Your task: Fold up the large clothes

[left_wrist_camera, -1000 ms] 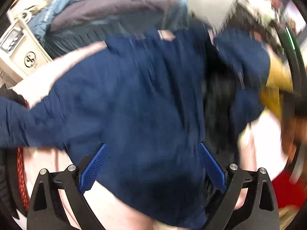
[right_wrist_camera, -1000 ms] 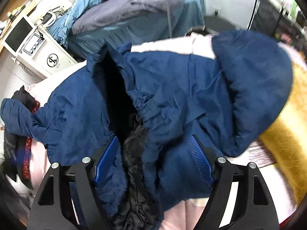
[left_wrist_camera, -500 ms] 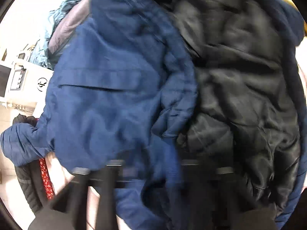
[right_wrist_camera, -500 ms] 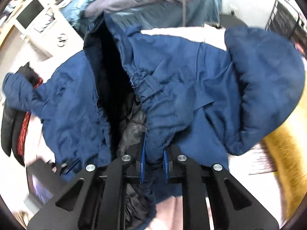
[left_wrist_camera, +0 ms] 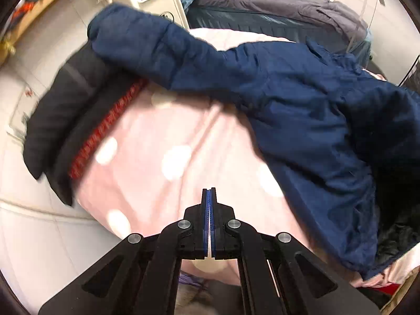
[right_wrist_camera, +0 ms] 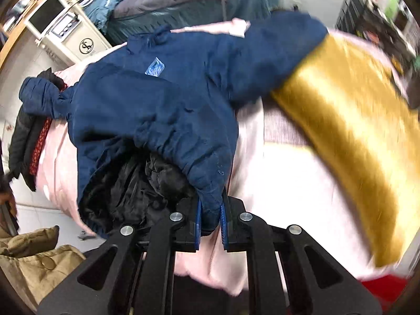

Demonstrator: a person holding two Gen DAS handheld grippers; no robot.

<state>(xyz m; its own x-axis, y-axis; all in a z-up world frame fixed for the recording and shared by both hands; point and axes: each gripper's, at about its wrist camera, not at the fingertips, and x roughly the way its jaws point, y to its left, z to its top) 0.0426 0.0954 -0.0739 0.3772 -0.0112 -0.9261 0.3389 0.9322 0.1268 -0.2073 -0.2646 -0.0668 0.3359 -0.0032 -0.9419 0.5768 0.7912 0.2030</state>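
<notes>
Black padded garment with a red knitted edge (left_wrist_camera: pixel 65 120) hangs over the left side of the left wrist view, draped off the pink white-dotted bedcover (left_wrist_camera: pixel 162 141) that fills the middle. At lower centre the left claw (left_wrist_camera: pixel 209 202) is clenched, its blue pads pressed flat together with nothing between them, hovering above the cover. To the right, the large navy blue padded jacket (left_wrist_camera: pixel 302 110) lies across the cover, one sleeve stretching to the upper left over the black garment, its black lining showing at the right edge.

In the right wrist view, a cream appliance with a dark screen (right_wrist_camera: pixel 60 29) stands at upper left. The navy jacket (right_wrist_camera: pixel 157 105) is bunched in the centre, back side up, black lining spilling out below. At lower centre the right claw (right_wrist_camera: pixel 211 218) grasps a fold of the jacket's hem between its blue pads. A golden-yellow furry fabric (right_wrist_camera: pixel 346 136) lies on the right, blurred.
</notes>
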